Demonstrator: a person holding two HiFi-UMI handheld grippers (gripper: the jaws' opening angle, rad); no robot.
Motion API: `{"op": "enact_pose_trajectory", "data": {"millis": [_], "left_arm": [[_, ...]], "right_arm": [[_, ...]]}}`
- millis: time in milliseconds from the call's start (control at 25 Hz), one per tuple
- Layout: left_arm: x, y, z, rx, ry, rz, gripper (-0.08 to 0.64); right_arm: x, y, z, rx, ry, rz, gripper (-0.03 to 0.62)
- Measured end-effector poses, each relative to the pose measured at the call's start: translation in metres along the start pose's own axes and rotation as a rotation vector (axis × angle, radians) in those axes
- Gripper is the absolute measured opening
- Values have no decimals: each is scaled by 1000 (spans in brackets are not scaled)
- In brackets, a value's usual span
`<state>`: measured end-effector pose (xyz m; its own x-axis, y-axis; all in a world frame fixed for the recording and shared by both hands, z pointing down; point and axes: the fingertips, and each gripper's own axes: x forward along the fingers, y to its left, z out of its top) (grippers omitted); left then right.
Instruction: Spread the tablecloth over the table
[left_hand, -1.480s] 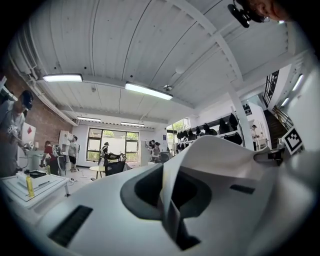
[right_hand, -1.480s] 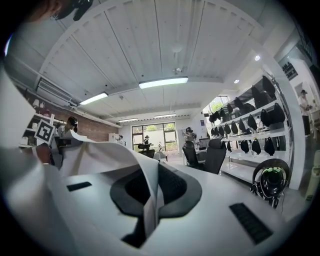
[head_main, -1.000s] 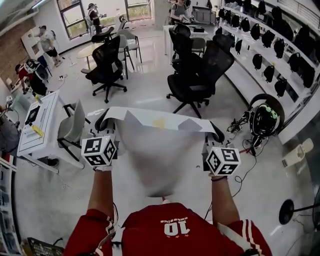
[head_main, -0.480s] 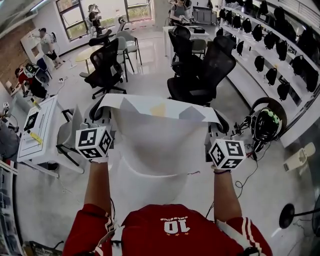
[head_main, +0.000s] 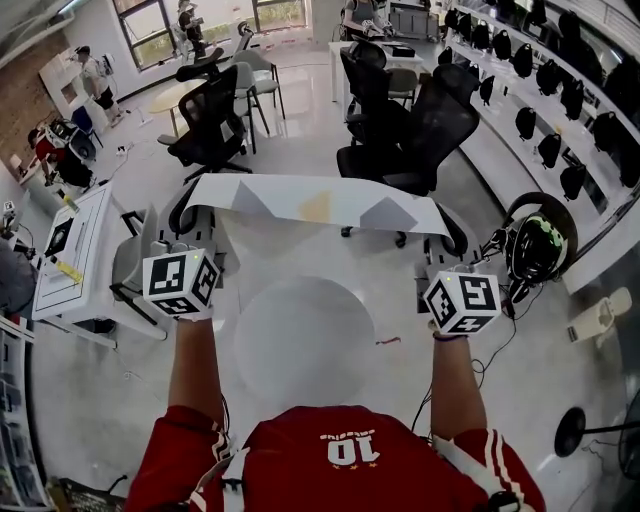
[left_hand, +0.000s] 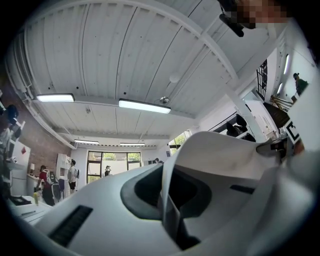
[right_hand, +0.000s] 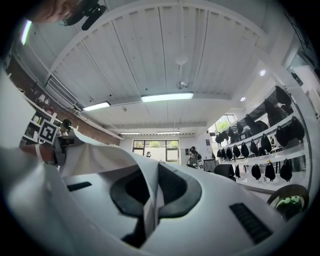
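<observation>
Tongs on both sides are clamped shut on the tablecloth (head_main: 315, 205): in the left gripper view the left tongs (left_hand: 167, 200) pinch a thin fold of white fabric between their pads, and the right tongs (right_hand: 150, 205) do the same in the right gripper view. Both are held up at about the same height, well apart, with the cloth's top edge pulled taut between them.

A second ago the cloth hung down from that edge as a slack white sheet and hid what lay below. Now it has lifted into a shallow, nearly level band with grey and yellow patches, and the bare top of the round desk (head_main: 300, 340) shows beneath and nearer the person. Where the free edge has gone, I cannot tell.

So the cloth is airborne above the desk and not yet touching it. This looks like the cast that opens the fabric out; what remains is letting it settle evenly over the top.

Beyond the cloth stand black office chairs (head_main: 215, 120) on the glossy floor.
</observation>
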<state>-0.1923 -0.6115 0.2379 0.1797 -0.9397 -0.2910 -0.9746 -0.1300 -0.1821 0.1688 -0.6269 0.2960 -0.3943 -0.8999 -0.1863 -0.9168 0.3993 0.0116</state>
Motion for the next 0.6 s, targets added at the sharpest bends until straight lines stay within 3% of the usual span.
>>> {"op": "enact_pose_trajectory", "data": {"millis": [280,600], "left_arm": [[-20,0,-50,-48,89,-4,9],[-41,-4,-82,-100,163,-14,9]], "right_arm": [[-5,9,-33,19,62,-6,17],[-20,16,-55,22,133,-26,17]]}}
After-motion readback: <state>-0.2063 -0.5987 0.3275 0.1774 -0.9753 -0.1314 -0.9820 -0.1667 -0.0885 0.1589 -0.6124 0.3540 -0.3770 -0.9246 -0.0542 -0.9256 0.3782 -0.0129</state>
